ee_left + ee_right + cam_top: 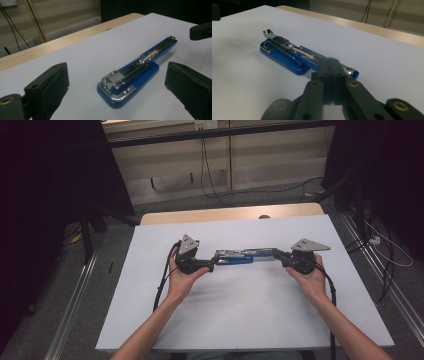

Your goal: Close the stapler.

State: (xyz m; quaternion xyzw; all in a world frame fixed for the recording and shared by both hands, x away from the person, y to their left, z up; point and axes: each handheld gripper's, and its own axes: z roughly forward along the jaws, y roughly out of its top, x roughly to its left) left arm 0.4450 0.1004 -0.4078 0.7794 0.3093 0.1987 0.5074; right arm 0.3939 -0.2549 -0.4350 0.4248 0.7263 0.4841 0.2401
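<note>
Black jaws of the right gripper point(331, 65) are pressed together, pads flat against each other w/ nothing between them; they sit just over the narrow end of the blue stapler point(294, 55), whether touching it I cannot tell. In the high view the right gripper point(278, 254) is at the right end of the stapler point(239, 257), held by the person's right hand point(311, 277).

Left gripper point(117, 82) has its jaws spread wide, one pad at each side of the stapler's point(135, 75) wide end, both apart from it. The left hand point(184, 276) holds this gripper point(210, 266) at the stapler's left end.

Stapler lies flat and opened out, metal staple channel facing up, approx. at the middle of the white table top point(240, 320). Behind the white sheet a wooden table edge point(225, 213) shows, then grey floor w/ cables point(210, 175).
</note>
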